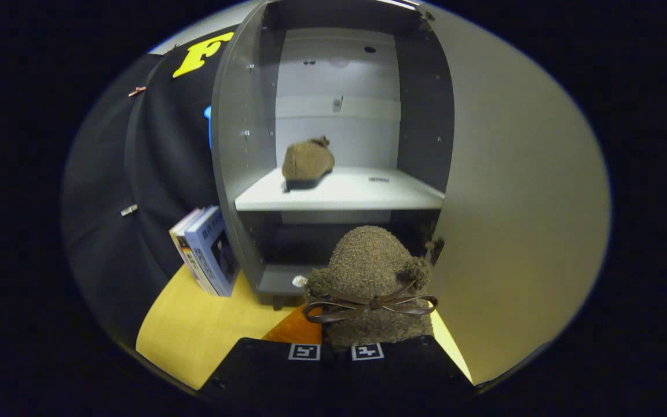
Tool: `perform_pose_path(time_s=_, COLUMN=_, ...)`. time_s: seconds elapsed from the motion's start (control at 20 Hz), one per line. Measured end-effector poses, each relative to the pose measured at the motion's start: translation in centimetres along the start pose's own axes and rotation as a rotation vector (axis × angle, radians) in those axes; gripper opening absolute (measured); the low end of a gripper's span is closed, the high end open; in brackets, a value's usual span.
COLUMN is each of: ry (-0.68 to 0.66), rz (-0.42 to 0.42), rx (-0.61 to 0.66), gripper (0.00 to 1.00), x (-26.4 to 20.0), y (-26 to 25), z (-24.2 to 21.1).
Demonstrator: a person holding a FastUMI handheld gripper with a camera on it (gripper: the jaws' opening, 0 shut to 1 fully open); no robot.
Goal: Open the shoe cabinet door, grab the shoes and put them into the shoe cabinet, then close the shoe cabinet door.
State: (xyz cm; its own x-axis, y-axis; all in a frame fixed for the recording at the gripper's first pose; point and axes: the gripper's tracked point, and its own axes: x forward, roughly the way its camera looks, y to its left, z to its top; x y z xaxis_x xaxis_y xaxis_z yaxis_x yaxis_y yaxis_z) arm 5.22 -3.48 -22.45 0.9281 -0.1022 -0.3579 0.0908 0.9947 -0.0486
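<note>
With a brown shoe (368, 278) clamped between the fingers (336, 351) before the open cabinet (241, 145), it is best lifted toward twelve o'clock and set beside the shoe on the shelf (308, 162).

Two books (206, 249) stood upright and leaning on the yellow floor (206, 330), side by side and touching each other, with the black cloth wall (154, 174) behind them. Small metal clips (129, 210) were pinned on that cloth, one above the other and well apart.
</note>
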Motion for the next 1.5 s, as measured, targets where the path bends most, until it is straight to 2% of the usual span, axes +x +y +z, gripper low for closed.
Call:
perform_pose_path(time_s=0.2, ry=-0.112, rz=0.009, rx=-0.005, gripper=0.05, x=-0.4, y=-0.4, z=7.7)
perform_pose_path(time_s=0.35, ry=-0.154, rz=0.001, rx=0.004, gripper=0.05, x=1.0, y=-1.5, z=13.2)
perform_pose_path(time_s=0.65, ry=-0.112, rz=0.000, rx=0.042, gripper=0.05, x=7.0, y=-4.3, z=20.6)
perform_pose_path(time_s=0.9, ry=-0.023, rz=0.042, rx=0.025, gripper=0.05, x=15.6, y=-2.9, z=22.9)
perform_pose_path(time_s=1.05, ry=0.021, rz=0.014, rx=0.005, gripper=0.05, x=19.6, y=-3.4, z=23.4)
perform_pose_path(time_s=1.15, ry=0.043, rz=0.031, rx=-0.001, gripper=0.04, x=22.0, y=-2.7, z=23.7)
perform_pose_path(time_s=1.25, ry=0.092, rz=0.043, rx=0.008, gripper=0.05, x=24.3, y=-2.5, z=23.0)
perform_pose_path(time_s=1.5, ry=0.199, rz=0.011, rx=0.031, gripper=0.06, x=29.5, y=-3.4, z=19.9)
